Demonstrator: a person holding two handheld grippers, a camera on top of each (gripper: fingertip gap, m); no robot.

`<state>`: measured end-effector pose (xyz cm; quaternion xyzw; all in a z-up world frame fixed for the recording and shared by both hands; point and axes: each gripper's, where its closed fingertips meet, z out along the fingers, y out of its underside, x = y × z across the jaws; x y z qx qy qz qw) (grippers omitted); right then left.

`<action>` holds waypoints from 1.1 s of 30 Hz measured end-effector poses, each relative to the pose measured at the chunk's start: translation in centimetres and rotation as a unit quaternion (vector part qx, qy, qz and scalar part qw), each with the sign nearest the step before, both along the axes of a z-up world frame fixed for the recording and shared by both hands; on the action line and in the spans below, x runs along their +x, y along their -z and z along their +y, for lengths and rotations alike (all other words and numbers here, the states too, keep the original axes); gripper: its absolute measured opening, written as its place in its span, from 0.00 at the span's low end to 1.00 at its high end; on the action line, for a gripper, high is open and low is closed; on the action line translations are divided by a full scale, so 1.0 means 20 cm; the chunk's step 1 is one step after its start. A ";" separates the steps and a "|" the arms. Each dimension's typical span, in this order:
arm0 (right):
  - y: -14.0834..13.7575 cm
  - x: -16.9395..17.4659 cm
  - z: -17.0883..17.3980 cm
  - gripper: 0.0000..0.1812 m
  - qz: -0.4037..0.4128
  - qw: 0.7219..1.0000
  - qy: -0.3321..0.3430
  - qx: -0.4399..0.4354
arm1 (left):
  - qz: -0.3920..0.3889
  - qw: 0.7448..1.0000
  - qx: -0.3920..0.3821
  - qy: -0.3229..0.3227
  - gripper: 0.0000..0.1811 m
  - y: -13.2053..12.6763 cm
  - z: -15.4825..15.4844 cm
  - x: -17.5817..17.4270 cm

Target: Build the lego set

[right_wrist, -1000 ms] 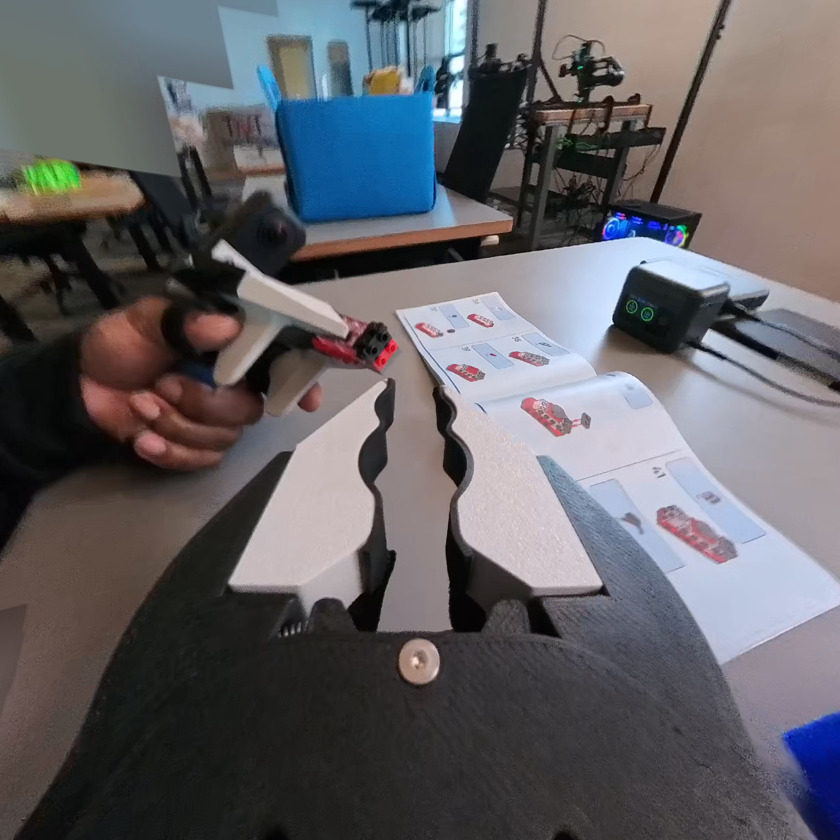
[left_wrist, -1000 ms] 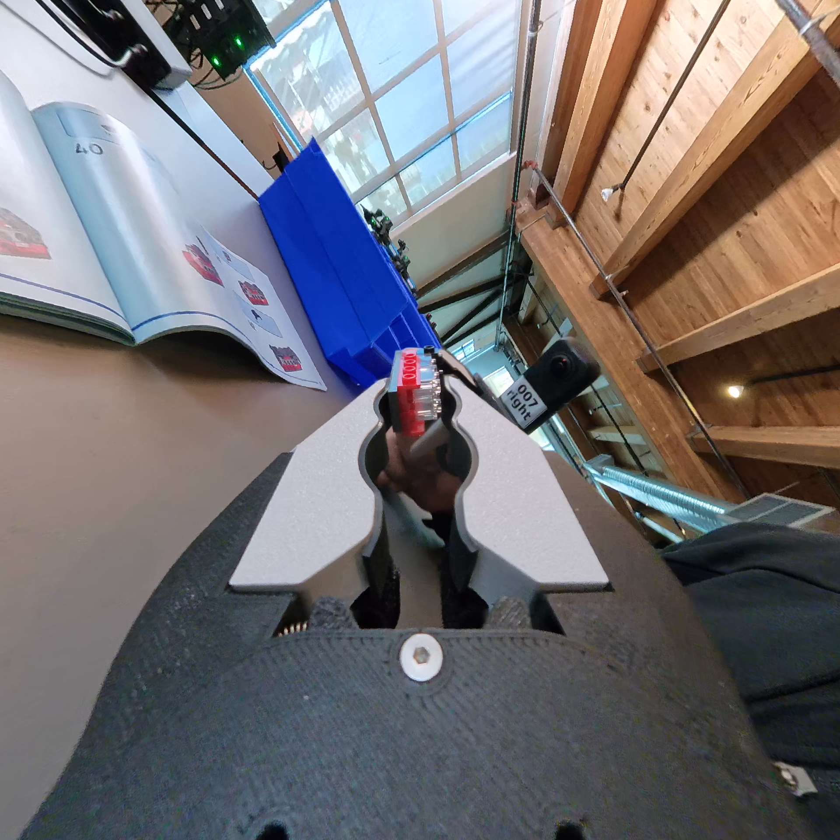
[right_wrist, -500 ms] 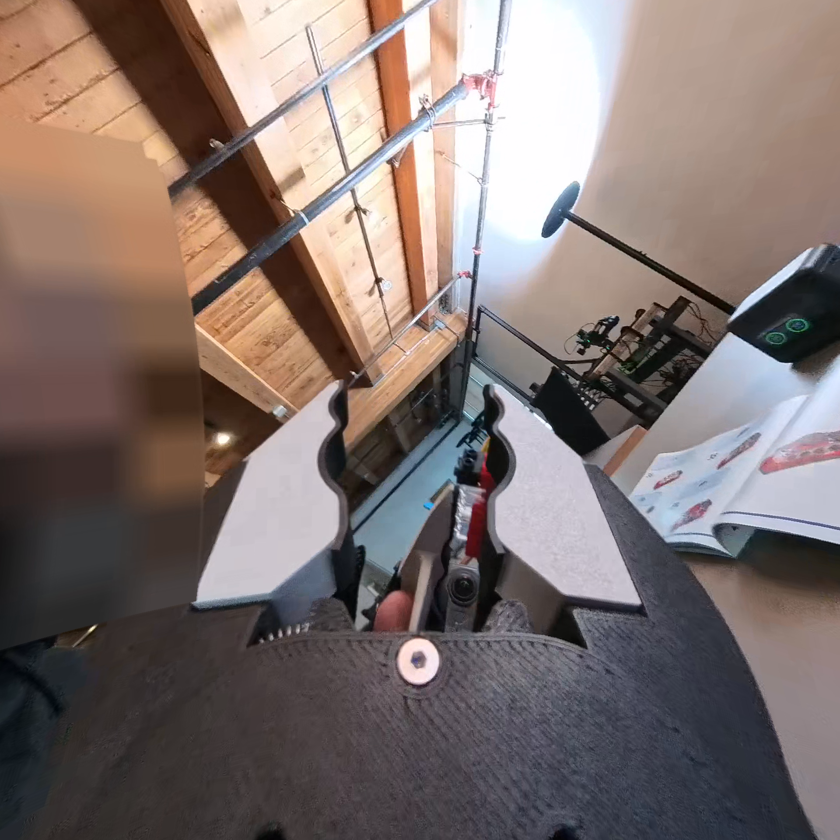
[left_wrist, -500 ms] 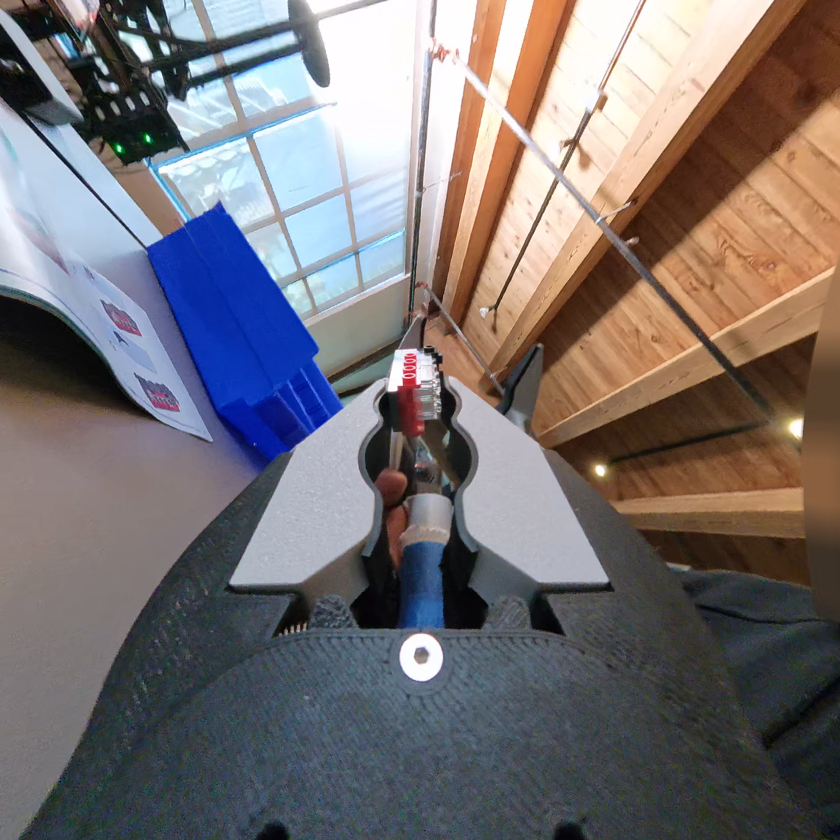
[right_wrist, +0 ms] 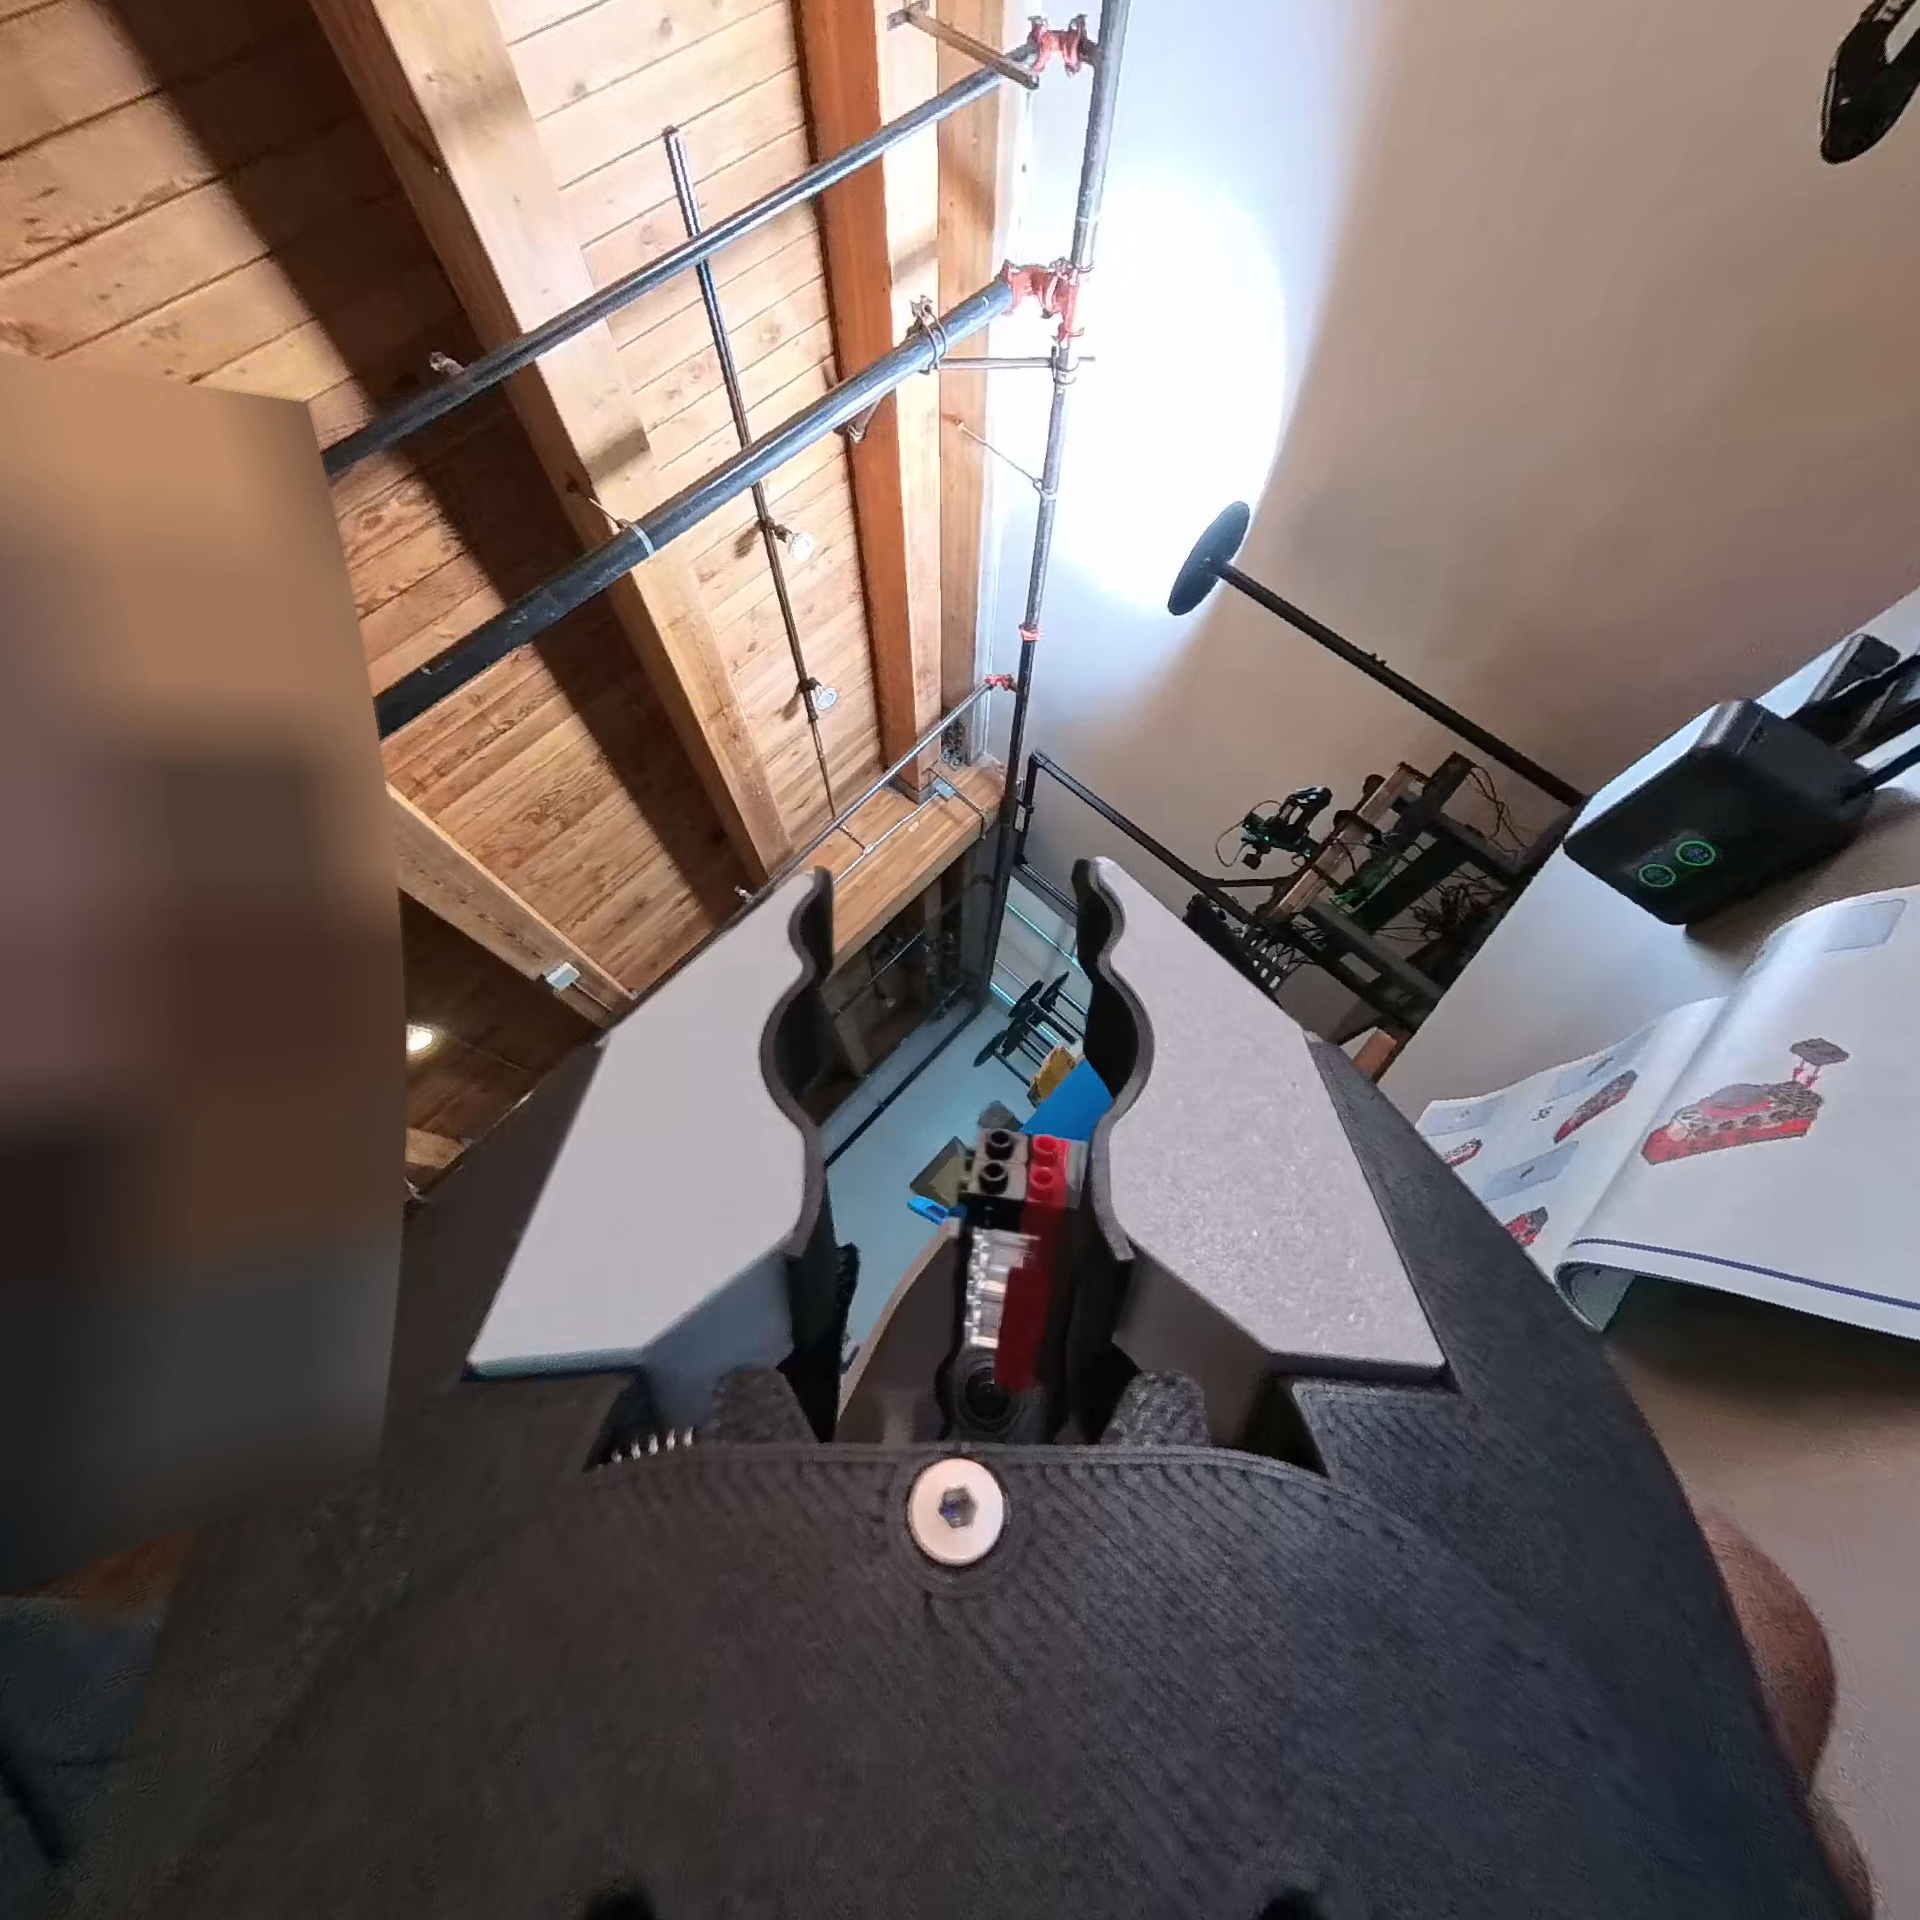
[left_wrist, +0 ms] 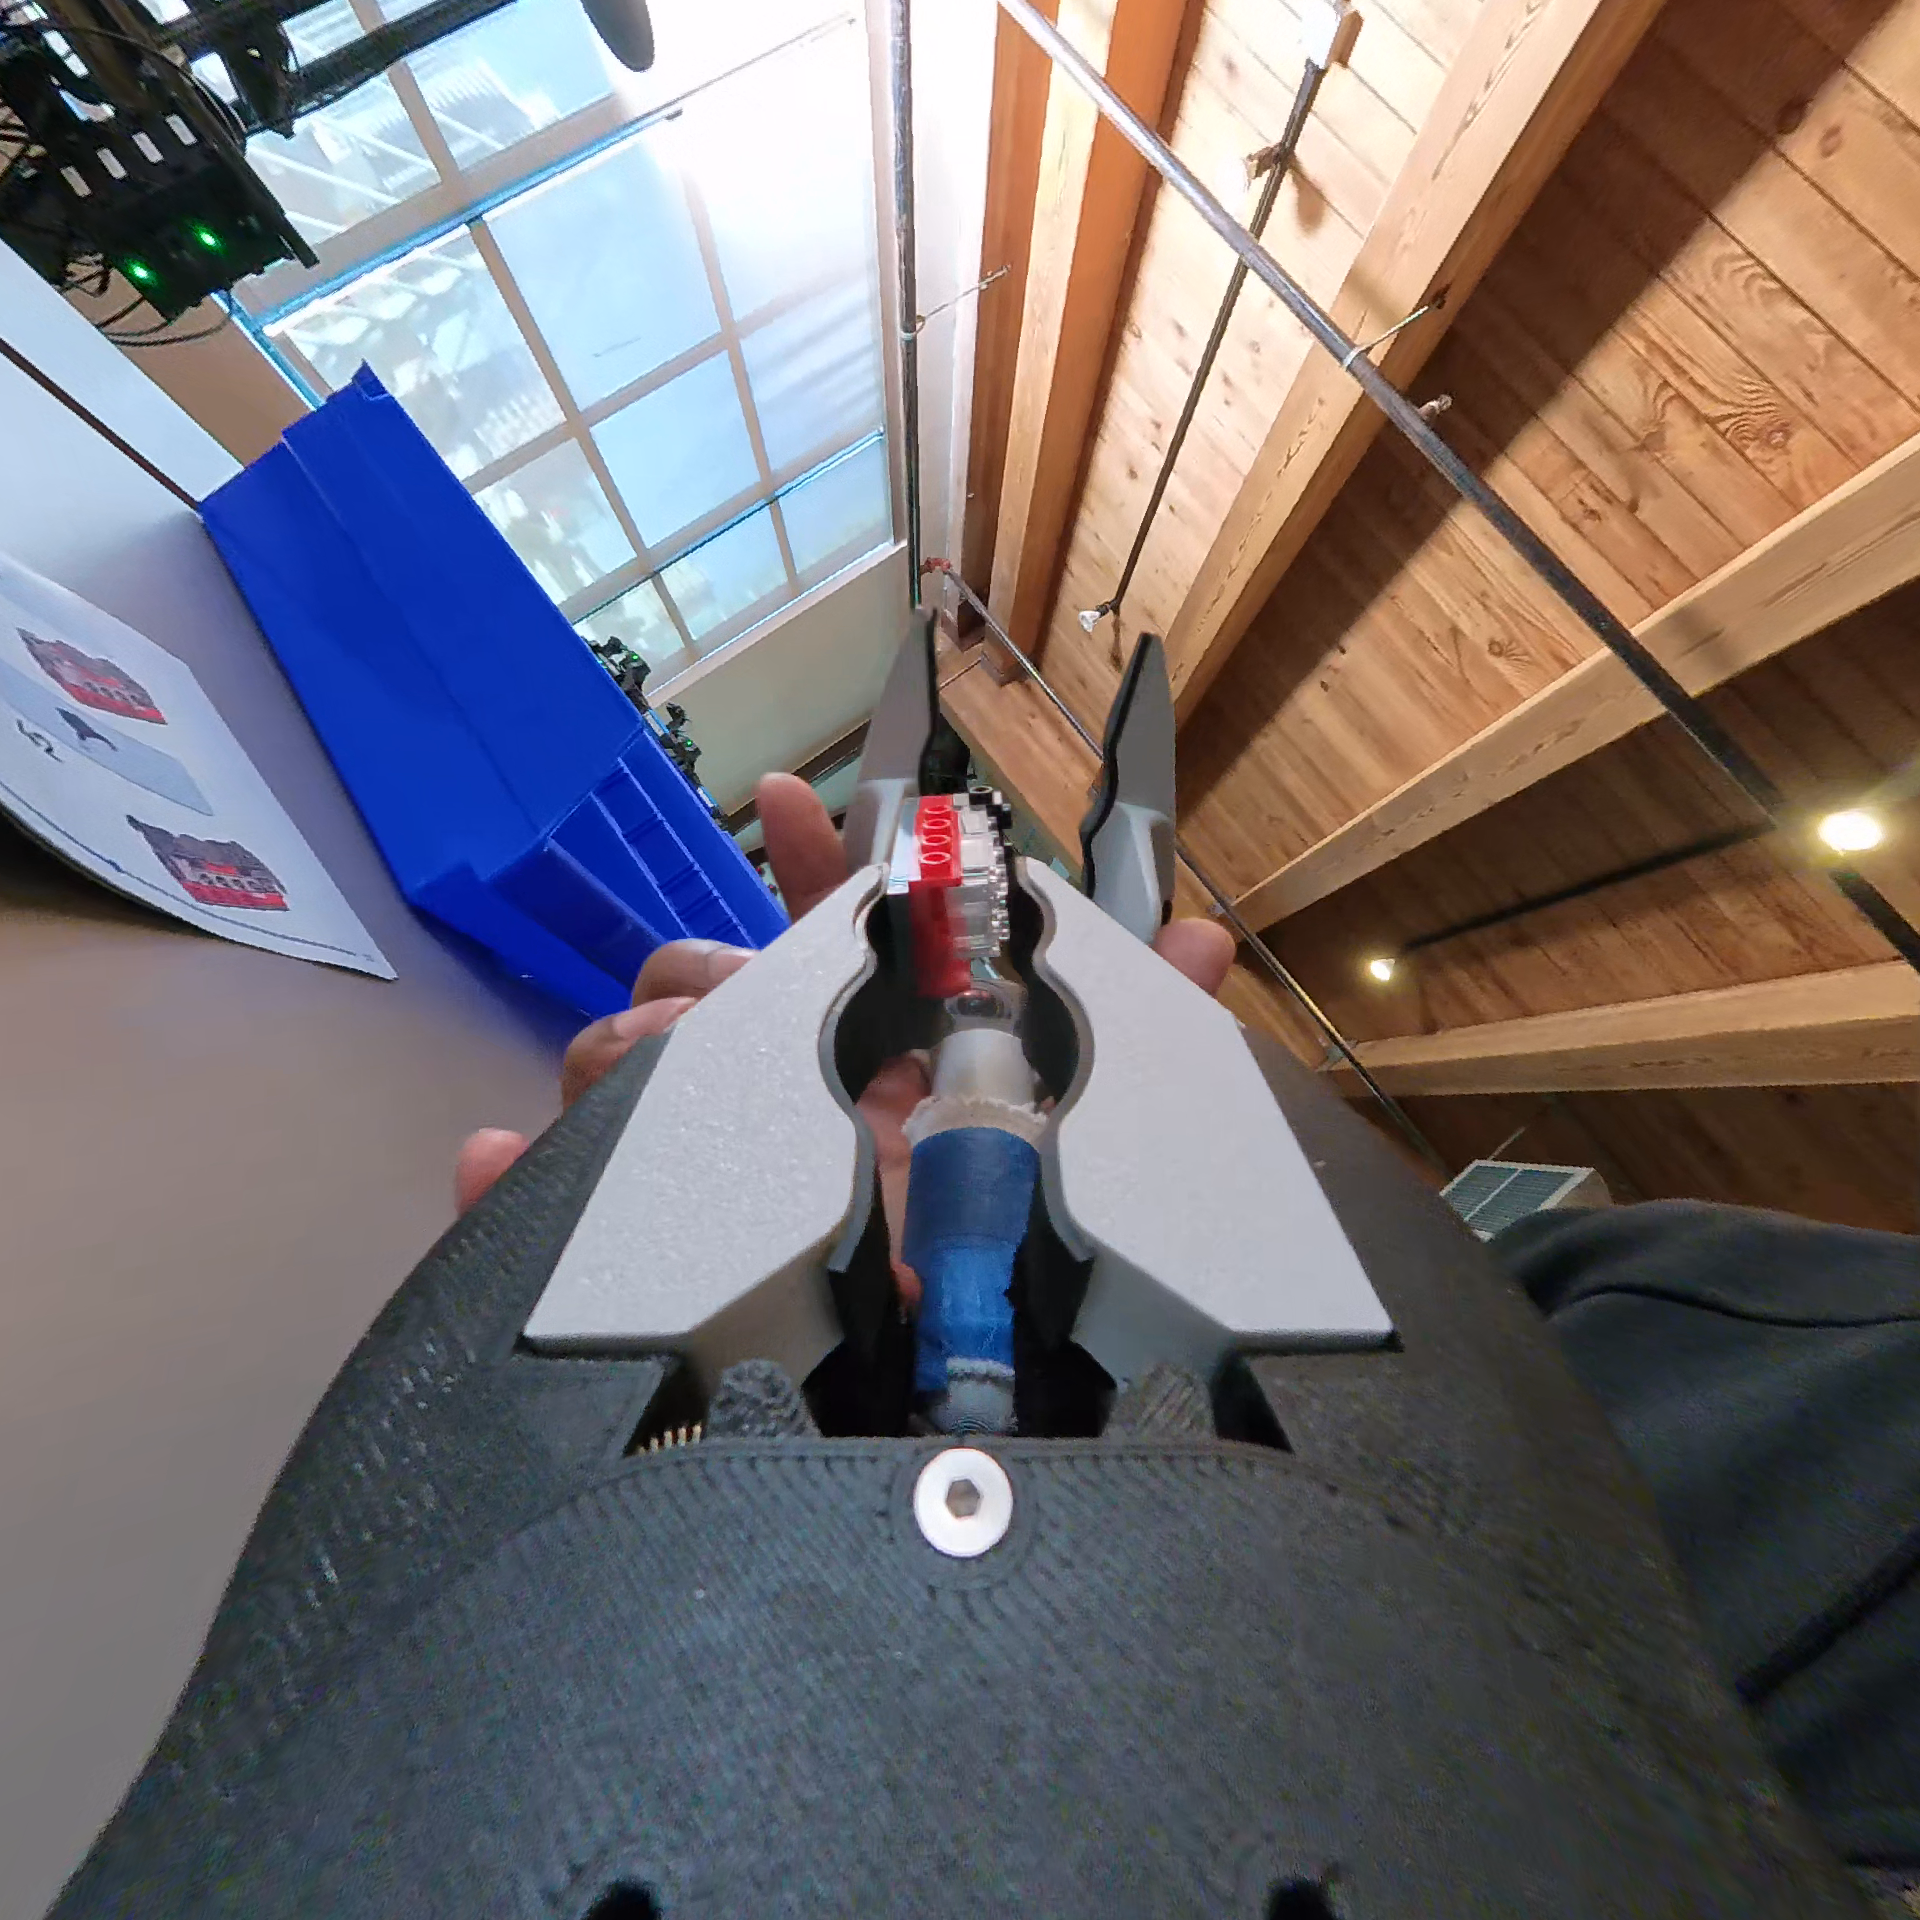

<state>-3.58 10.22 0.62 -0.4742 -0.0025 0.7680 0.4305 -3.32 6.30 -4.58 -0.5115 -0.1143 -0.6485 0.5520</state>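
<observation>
The left gripper (left_wrist: 956, 883) is clamped on a small lego model (left_wrist: 951, 888) made of red, clear and black bricks, pinched right at the fingertips with the studs of the red brick facing the camera. Both tools are tilted up toward a wooden ceiling (left_wrist: 1558, 416), so the model hangs in the air above the table (left_wrist: 156, 1143). Just behind the model, the right gripper (left_wrist: 1023, 727) shows in the left wrist view with its two grey fingers spread apart, one on each side of the model's far end, and a hand (left_wrist: 727, 935) wrapped around its blue handle (left_wrist: 961, 1268). In the right wrist view the right gripper (right_wrist: 956, 935) likewise stands wide apart and holds nothing; the lego model (right_wrist: 1013, 1226) sits low in the gap between the fingers, close against the right-hand one, though whether it touches that finger cannot be told. Beside the model, on the table, lies an open instruction booklet (right_wrist: 1714, 1143), and beyond the booklet stands a black box with green lights (right_wrist: 1714, 842). A blue bin (left_wrist: 447, 727) stands on the table next to the booklet's page (left_wrist: 135, 790) in the left wrist view. A dark sleeve (left_wrist: 1714, 1403) fills the corner nearest the left gripper.
</observation>
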 end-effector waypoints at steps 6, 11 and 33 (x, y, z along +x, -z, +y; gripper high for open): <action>0.04 0.00 -0.03 0.24 -0.070 0.996 0.013 0.052 | -0.010 0.998 -0.058 -0.012 0.11 0.08 0.05 -0.05; 0.07 0.01 -0.07 0.26 -0.114 0.992 0.014 0.056 | 0.018 0.999 -0.041 0.012 0.11 0.06 0.02 0.08; 0.12 0.18 -0.11 0.12 -0.249 0.958 0.030 0.141 | -0.028 0.997 -0.038 0.061 0.11 0.03 -0.04 0.20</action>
